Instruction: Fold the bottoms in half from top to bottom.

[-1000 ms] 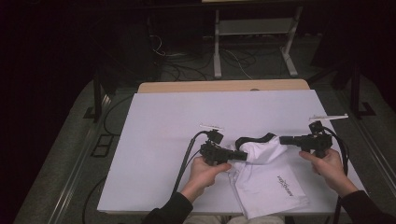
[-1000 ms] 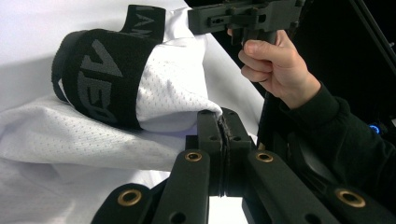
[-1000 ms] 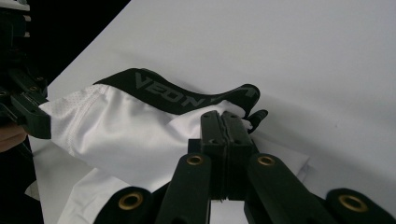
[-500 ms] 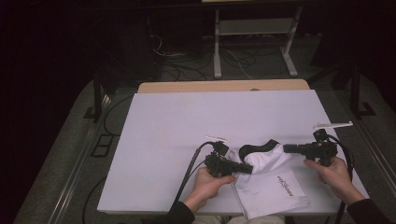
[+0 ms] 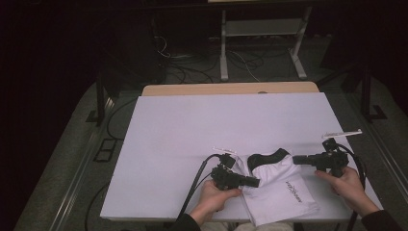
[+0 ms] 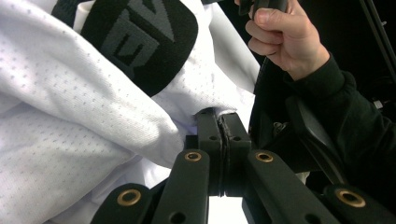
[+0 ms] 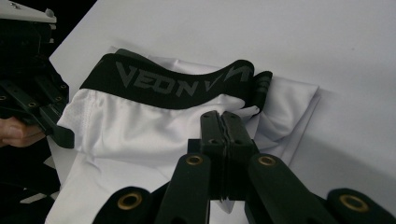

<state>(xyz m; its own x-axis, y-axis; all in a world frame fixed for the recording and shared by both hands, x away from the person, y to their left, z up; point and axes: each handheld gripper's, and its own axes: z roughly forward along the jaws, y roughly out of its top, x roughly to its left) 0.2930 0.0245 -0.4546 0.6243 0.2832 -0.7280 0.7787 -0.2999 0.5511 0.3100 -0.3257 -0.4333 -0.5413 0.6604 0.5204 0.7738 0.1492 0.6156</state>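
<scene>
The white shorts [image 5: 281, 190] lay on the white table [image 5: 202, 130], near the edge where the person sat. They sat between the two claws. The shorts had a black waistband [image 7: 180, 81] with grey letters on it.

The left gripper [image 5: 255, 182] lay low at the left side of the shorts, and its tips touched the cloth there. Seen in the left gripper view, its two black jaws were pressed tight together, with a bit of the white cloth [image 6: 93, 116] pinched at their tips. So this claw was closed on the shorts. The black band lay above and just past the tips.

The right gripper [image 5: 294, 159] was at the right side of the shorts, up near the black band. Seen in the right gripper view, its jaws were squeezed together too, and a fold of white cloth sat right at their tips, just under the band. This claw was holding the shorts as well.

The left hand [image 5: 214, 197] and the right hand [image 5: 347, 182] each held a claw by its handle.
</scene>
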